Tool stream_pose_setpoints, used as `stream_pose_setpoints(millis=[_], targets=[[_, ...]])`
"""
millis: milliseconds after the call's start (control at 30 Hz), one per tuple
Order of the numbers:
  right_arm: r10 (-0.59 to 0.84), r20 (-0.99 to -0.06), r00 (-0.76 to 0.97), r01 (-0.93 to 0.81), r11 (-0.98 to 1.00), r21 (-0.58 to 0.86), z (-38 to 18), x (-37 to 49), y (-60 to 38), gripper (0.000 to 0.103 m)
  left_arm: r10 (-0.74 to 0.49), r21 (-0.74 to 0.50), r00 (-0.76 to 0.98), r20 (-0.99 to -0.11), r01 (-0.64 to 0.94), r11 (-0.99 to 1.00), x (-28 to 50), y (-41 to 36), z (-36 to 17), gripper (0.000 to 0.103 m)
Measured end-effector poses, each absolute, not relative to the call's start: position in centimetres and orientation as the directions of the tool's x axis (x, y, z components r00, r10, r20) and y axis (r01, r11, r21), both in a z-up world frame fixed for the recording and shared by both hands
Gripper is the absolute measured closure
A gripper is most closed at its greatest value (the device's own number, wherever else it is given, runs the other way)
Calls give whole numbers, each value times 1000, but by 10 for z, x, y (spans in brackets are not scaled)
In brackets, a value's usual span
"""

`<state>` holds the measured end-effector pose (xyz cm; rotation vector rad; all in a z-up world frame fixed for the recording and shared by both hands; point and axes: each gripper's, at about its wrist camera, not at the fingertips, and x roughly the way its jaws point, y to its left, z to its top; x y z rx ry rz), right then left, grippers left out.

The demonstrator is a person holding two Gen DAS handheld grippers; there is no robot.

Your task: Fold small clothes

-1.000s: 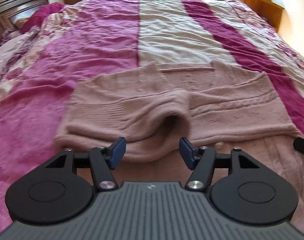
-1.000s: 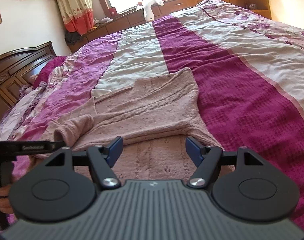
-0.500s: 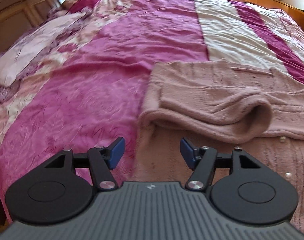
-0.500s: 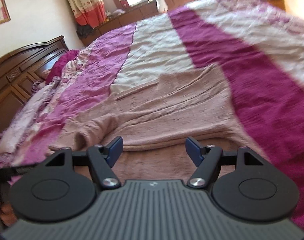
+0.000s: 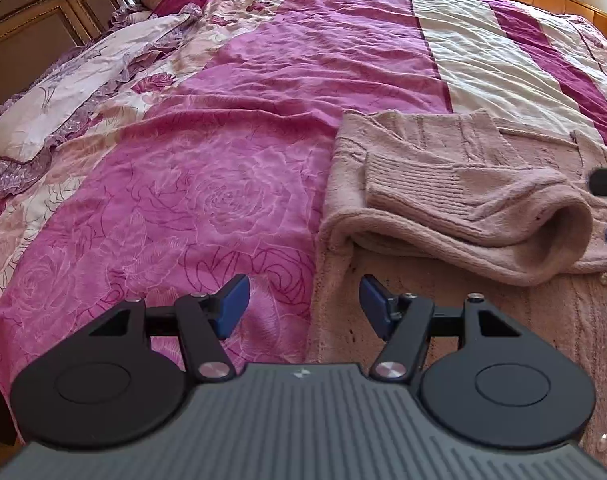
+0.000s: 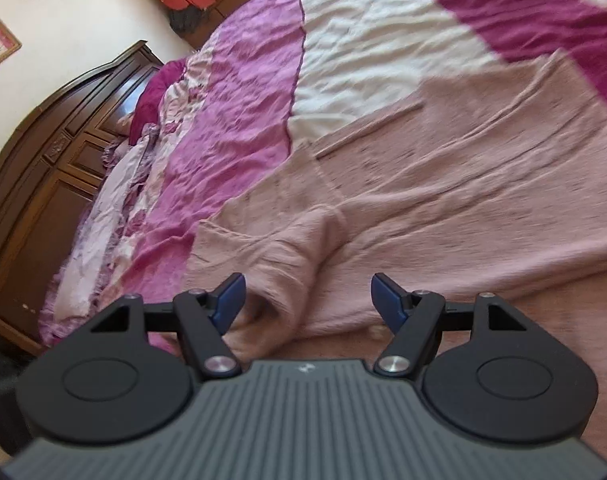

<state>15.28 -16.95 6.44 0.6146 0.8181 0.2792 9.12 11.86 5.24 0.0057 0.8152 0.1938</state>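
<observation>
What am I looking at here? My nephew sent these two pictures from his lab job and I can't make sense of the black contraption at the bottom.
No robot here: a person holds a two-fingered claw in each hand, and each claw carries a wide-angle camera looking out along its fingers. One picture is from the left claw, the other from the right claw; the dark shapes are the tools themselves. Both look down at a bed with a pink striped bedspread. On it lies a pale pink knitted cardigan, one sleeve folded across it. Both claws are open and hold nothing. The right view is a little blurred.
</observation>
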Motion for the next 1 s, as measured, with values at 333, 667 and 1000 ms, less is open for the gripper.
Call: stream_pose_setpoints(millis=[333, 667, 1000], targets=[[503, -637, 584, 36, 768, 639, 42, 202, -150, 62, 175, 66, 660, -731, -188, 980, 109, 127, 47, 35], [477, -473, 741, -386, 879, 280, 128, 179, -116, 89, 180, 68, 657, -732, -192, 979, 114, 127, 36, 35], [235, -657, 716, -211, 970, 118, 44, 205, -130, 89, 191, 91, 662, -725, -183, 979, 113, 125, 32, 30]])
